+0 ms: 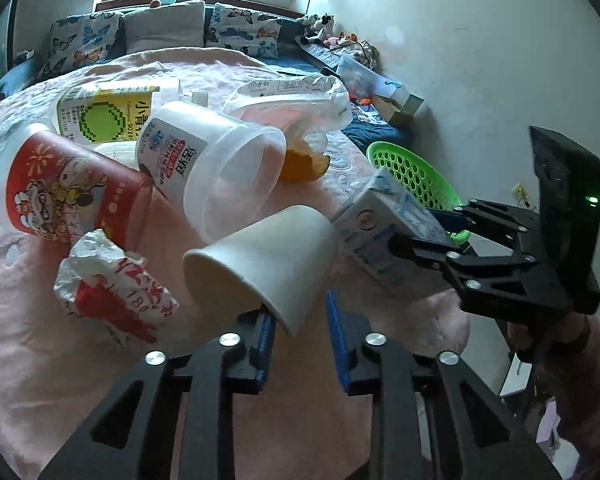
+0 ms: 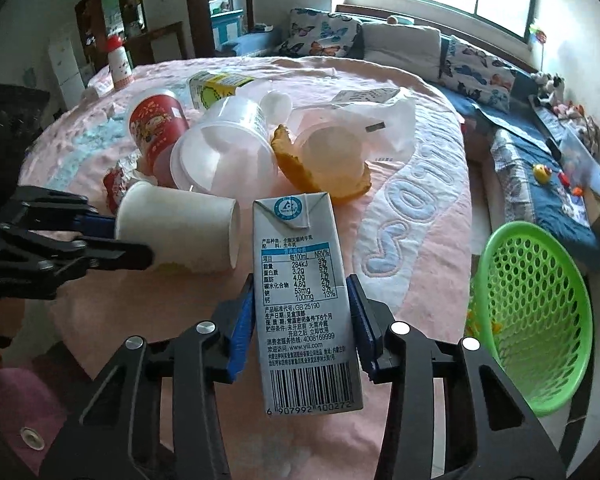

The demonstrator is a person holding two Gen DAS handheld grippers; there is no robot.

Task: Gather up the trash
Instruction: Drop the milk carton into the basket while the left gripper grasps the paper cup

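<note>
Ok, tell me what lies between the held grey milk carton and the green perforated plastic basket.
Nothing lies between. In the right wrist view only bare pink quilted bedspread separates the grey milk carton from the green perforated plastic basket.

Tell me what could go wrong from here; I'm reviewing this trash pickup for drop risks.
1. The right gripper holds the milk carton by its narrow sides; it could tilt or slip before reaching the green basket.
2. The left gripper appears to catch the white paper cup only at its rim edge, so the cup may crush or roll free.
3. The basket sits off the bed's edge; a short release could miss it.
</note>
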